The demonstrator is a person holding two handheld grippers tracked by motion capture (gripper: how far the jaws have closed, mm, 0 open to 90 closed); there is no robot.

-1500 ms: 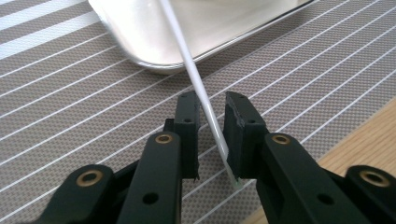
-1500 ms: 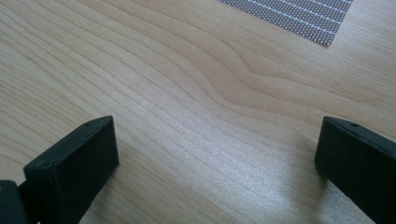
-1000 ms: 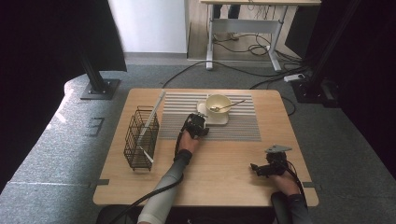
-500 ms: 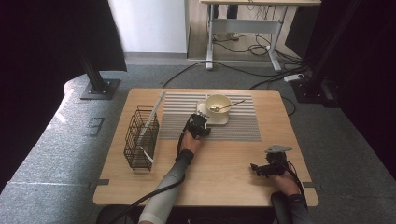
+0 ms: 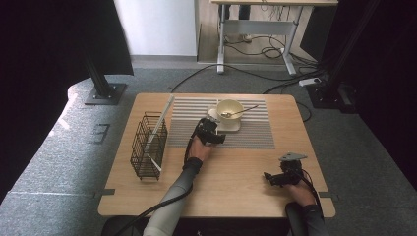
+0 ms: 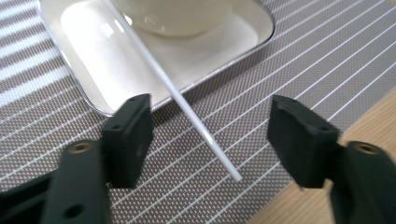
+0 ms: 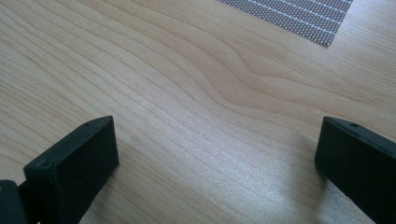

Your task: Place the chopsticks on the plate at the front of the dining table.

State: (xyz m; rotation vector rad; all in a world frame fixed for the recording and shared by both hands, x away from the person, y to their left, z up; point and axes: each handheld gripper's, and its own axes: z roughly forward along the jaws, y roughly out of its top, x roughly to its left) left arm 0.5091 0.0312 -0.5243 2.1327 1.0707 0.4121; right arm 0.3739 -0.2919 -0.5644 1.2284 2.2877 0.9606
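A thin white stick (image 6: 154, 65) lies slanted, its upper part over the white square plate (image 6: 93, 56) and its tip on the striped mat (image 6: 303, 51). My left gripper (image 6: 210, 135) straddles the stick's lower end; its jaws have just been opening and stand apart, neither pad touching the stick. A cream bowl (image 5: 230, 109) with a spoon (image 5: 242, 111) in it sits on that plate (image 5: 231, 126). In the high view the left gripper (image 5: 211, 132) rests at the plate's near left corner. My right gripper (image 5: 275, 178) is open over bare wood (image 7: 210, 93), nothing between its jaws.
A black wire basket (image 5: 148, 145) stands at the table's left, with a flat white piece (image 5: 162, 120) leaning against it. The grey striped mat (image 5: 255, 132) covers the far middle of the wooden table (image 5: 236, 172). Cables and stand feet lie on the floor beyond.
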